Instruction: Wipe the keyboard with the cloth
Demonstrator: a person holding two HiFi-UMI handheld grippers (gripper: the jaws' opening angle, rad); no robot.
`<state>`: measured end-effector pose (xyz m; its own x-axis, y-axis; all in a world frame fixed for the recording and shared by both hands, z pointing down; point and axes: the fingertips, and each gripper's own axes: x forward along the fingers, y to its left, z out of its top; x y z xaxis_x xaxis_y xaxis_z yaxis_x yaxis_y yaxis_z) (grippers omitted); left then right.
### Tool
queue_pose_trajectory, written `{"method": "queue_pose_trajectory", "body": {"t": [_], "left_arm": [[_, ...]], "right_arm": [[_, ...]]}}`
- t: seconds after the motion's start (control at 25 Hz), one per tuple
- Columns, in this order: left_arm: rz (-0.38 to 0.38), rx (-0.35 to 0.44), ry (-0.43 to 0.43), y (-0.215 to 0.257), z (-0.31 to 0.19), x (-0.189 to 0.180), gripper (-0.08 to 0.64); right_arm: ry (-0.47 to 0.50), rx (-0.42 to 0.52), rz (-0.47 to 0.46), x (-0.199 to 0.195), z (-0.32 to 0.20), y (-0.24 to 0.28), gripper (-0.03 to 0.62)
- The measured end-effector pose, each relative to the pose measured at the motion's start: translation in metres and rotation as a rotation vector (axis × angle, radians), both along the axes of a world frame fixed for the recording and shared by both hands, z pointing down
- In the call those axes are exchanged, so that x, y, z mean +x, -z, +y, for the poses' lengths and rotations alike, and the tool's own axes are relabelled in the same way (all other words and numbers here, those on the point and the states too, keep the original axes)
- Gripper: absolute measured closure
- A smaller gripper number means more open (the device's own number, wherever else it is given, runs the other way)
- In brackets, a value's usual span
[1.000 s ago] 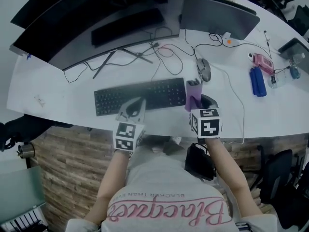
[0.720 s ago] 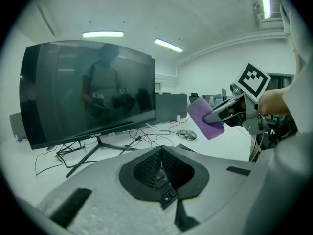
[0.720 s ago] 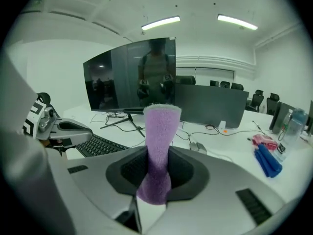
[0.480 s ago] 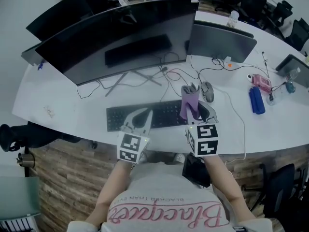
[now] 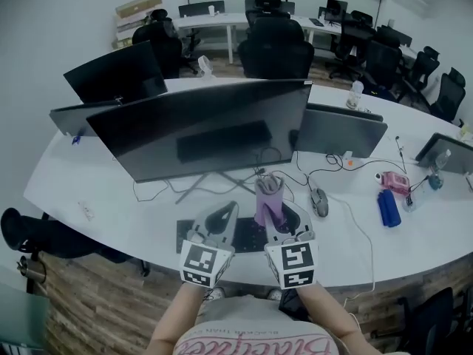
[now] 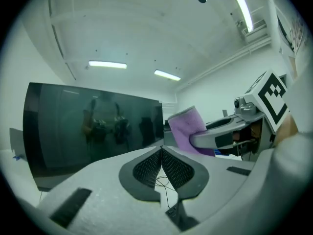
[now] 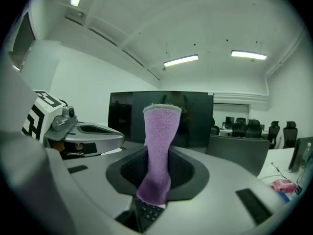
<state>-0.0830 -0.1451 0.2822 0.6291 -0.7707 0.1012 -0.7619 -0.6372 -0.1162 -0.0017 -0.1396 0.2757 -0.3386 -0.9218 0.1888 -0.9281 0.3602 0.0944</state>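
Both poised above the keyboard [image 5: 248, 236], the right tool [image 5: 290, 219] clenches the cloth [image 5: 267, 201], the left tool [image 5: 222, 215] closed empty; lowering to wipe likely follows.

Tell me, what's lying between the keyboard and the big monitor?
Tangled dark cables and the stand legs of the monitor, on the desk; head view shows it.

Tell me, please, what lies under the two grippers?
The black keyboard lies on the white desk beneath the left gripper and the right gripper, which holds the purple cloth. The grippers cover most of its keys.
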Motion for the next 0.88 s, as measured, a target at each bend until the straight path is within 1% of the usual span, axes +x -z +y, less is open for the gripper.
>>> {"method": "queue_pose_trajectory", "body": {"t": [0.16,0.28,0.4,0.48,0.6,0.88], "left_arm": [[0.015,0.083,0.018,0.034,-0.007,-0.005,0.555],[0.03,0.132,0.039,0.052,-0.014,-0.013,0.555],[0.042,0.165,0.053,0.064,-0.016,-0.018,0.554],[0.052,0.172,0.058,0.067,-0.017,-0.022,0.555],[0.066,0.163,0.059,0.064,-0.017,-0.027,0.555],[0.077,0.16,0.054,0.064,-0.016,-0.035,0.555]], "right_arm": [[0.049,0.088,-0.021,-0.025,-0.003,0.026,0.506],[0.049,0.143,-0.055,-0.036,-0.006,0.04,0.506],[0.045,0.175,-0.072,-0.043,-0.007,0.046,0.506],[0.046,0.18,-0.074,-0.046,-0.007,0.047,0.506],[0.043,0.176,-0.066,-0.052,-0.006,0.047,0.506],[0.026,0.176,-0.064,-0.056,-0.007,0.047,0.506]]}}
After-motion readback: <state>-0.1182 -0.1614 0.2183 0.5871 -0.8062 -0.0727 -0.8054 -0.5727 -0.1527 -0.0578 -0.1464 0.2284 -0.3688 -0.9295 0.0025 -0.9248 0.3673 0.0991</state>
